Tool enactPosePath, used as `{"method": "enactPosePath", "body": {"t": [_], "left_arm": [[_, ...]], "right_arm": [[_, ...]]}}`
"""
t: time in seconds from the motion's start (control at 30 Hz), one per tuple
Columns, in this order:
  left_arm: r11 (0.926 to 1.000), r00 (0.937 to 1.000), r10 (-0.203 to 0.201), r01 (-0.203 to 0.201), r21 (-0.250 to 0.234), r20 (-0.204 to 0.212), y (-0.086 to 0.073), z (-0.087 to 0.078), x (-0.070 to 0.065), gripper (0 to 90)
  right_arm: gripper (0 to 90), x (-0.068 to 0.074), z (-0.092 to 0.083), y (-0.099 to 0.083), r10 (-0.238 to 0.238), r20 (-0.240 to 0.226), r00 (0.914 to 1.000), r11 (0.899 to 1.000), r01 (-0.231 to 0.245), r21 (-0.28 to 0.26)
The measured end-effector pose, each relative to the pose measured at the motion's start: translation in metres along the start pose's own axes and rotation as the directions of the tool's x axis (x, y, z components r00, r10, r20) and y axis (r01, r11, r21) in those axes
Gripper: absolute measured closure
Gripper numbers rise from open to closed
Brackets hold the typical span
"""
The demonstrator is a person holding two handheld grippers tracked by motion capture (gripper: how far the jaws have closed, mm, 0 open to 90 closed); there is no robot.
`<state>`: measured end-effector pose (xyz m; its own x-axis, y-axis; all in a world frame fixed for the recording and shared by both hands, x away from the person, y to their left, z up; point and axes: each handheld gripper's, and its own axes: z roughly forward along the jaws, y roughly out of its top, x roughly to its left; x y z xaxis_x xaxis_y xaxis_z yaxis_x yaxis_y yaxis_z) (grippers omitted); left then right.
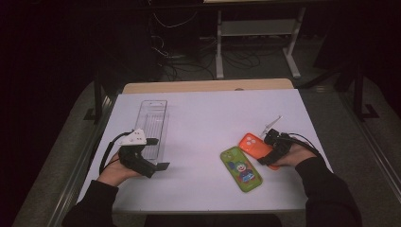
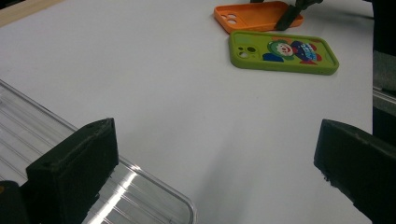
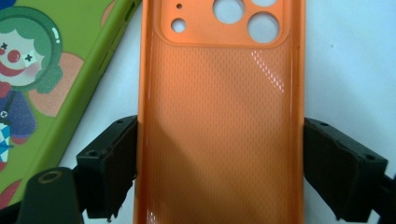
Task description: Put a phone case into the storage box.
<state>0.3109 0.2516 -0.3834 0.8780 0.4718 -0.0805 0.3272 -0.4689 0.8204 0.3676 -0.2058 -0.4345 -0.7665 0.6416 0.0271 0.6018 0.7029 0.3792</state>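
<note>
An orange phone case (image 3: 219,93) lies inside-up on the white table (image 1: 203,118). My right gripper (image 3: 219,172) straddles its lower half, both black pads against its long edges. In the high view the orange case (image 1: 249,141) sits at the right, and the right gripper (image 1: 270,153) covers its near end. Beside it on the left lies a green phone case (image 1: 241,169) with a clown picture, touching or nearly touching the orange one. My left gripper (image 1: 158,153) stands open at the near end of a clear plastic tray (image 1: 153,120), with nothing between its jaws.
In the left gripper view the clear tray (image 2: 140,196) runs under the left jaw, and the green case (image 2: 282,52) and orange case (image 2: 257,16) lie far off. A wooden strip (image 1: 208,86) borders the table's far edge. Beyond it are cables and a white stand.
</note>
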Motion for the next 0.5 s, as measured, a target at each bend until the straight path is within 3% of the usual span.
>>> {"method": "enactPosePath", "body": {"t": [0.33,0.5], "left_arm": [[0.9998,0.9998,0.02,-0.02,-0.006,0.001,0.01,-0.001,0.003,0.0],[0.9996,0.9995,0.021,-0.021,-0.017,0.023,0.019,0.002,0.006,0.0]], "right_arm": [[15.2,-0.009,-0.005,-0.004,0.01,-0.02,0.9998,1.0,-0.01,-0.025],[15.2,-0.012,-0.016,0.001,0.001,-0.021,0.9998,1.0,-0.001,-0.03]]}}
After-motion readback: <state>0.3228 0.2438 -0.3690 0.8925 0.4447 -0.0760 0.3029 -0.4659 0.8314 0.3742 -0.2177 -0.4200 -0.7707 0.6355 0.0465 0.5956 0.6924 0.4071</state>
